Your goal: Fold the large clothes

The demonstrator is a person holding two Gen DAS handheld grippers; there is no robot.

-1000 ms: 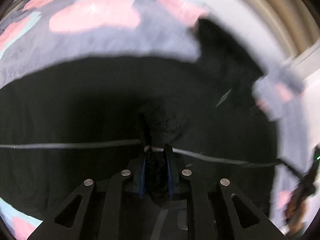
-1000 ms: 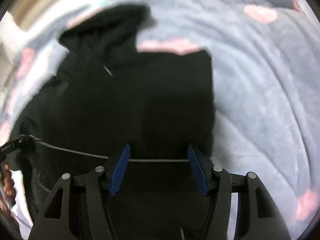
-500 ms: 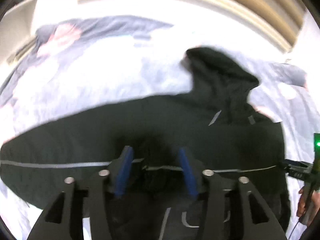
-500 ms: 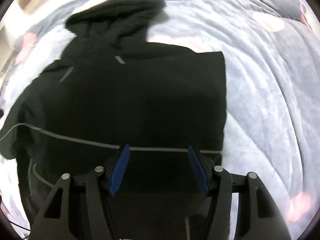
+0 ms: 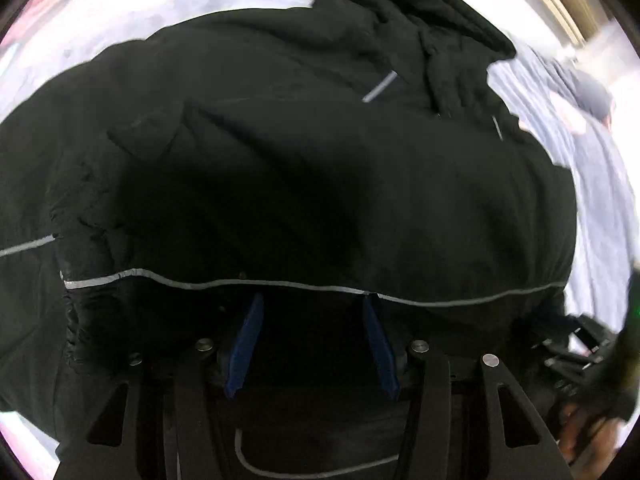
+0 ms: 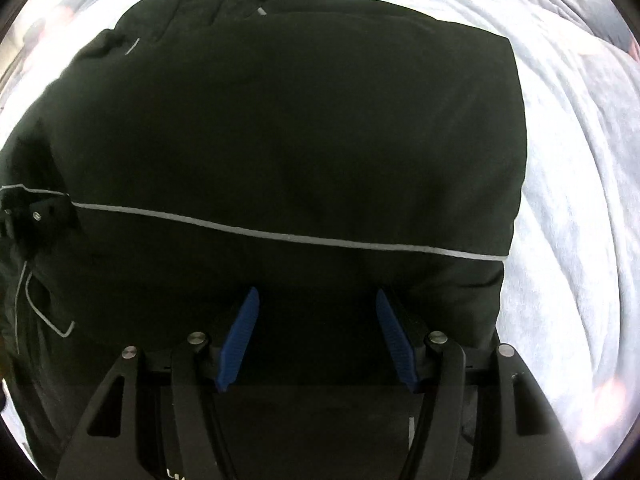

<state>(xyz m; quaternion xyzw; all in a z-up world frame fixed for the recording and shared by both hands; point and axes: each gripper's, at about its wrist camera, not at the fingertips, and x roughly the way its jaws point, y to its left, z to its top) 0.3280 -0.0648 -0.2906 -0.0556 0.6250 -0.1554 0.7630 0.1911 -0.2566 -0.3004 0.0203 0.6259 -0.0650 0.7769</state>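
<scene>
A black hooded jacket point(image 5: 320, 168) with thin grey reflective piping lies flat on a pale blue-grey blanket point(image 5: 600, 184), hood at the far end. It fills the right wrist view too point(image 6: 288, 136). My left gripper point(image 5: 310, 300) is open and empty, just above the jacket's lower part near the piping line. My right gripper point(image 6: 316, 294) is open and empty over the jacket's lower right part. The right edge of the jacket is folded straight. My right gripper shows at the right edge of the left wrist view point(image 5: 588, 352).
The blanket point(image 6: 580, 160) has pink patches and spreads to the right of the jacket. A light wall and a wooden frame point(image 5: 560, 12) lie beyond the hood. The left gripper's body shows at the left edge of the right wrist view point(image 6: 36, 216).
My left gripper has let go of the jacket and opened. Both grippers have moved closer over the jacket, which now lies flat.
</scene>
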